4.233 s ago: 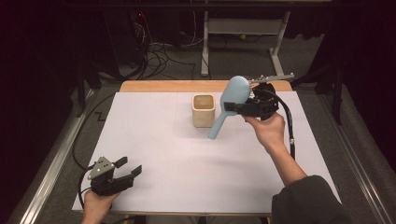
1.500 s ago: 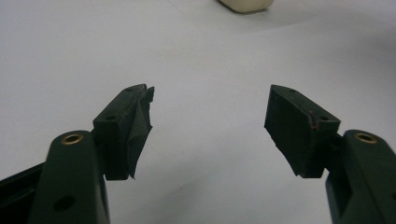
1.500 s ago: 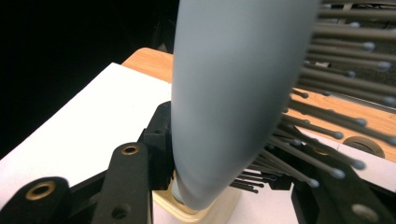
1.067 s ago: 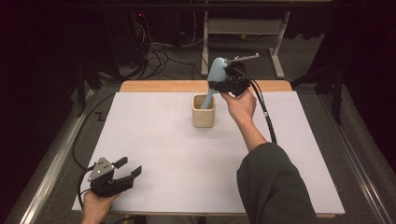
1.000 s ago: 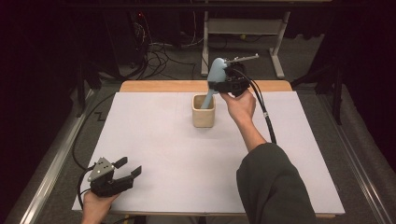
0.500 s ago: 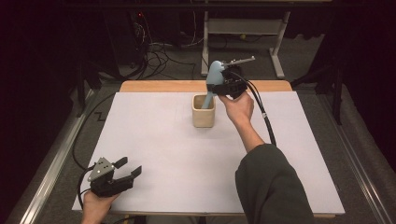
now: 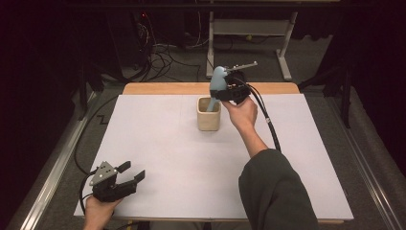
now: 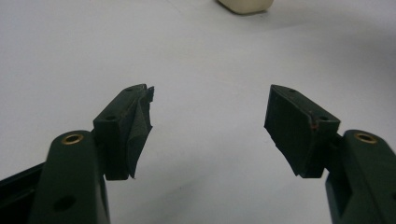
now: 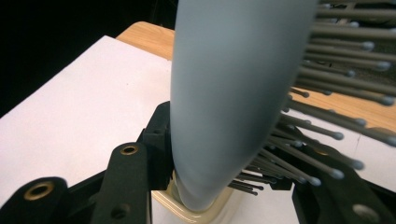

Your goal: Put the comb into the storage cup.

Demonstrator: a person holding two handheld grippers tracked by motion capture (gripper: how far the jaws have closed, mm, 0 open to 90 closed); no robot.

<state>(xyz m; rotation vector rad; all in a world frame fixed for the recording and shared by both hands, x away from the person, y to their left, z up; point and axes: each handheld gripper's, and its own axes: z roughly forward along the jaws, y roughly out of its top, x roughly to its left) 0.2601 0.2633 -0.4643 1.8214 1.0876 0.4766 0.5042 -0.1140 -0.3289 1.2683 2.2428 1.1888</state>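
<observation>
A pale blue hairbrush (image 7: 218, 79) stands nearly upright, its handle end down inside a cream square cup (image 7: 209, 116) at the back middle of the table. My right gripper (image 7: 226, 91) is shut on the brush's head just above the cup's rim. In the right gripper view the brush's back (image 9: 233, 93) fills the space between the jaws, its bristles (image 9: 327, 121) point right, and the cup's rim (image 9: 205, 213) lies below. My left gripper (image 7: 132, 170) rests at the table's near left corner, open and holding nothing (image 8: 210, 126).
A white sheet (image 7: 158, 143) covers the table, with a strip of wood (image 7: 167, 88) bare at the far edge. The right gripper's cable (image 7: 268, 124) trails over the sheet beside the forearm. Cables and a metal frame (image 7: 249, 28) lie on the floor beyond.
Four seconds ago the brush hung tilted to the right of the cup; now it stands with its handle in the cup. Over the last second, hardly anything has moved. The left gripper stayed put.
</observation>
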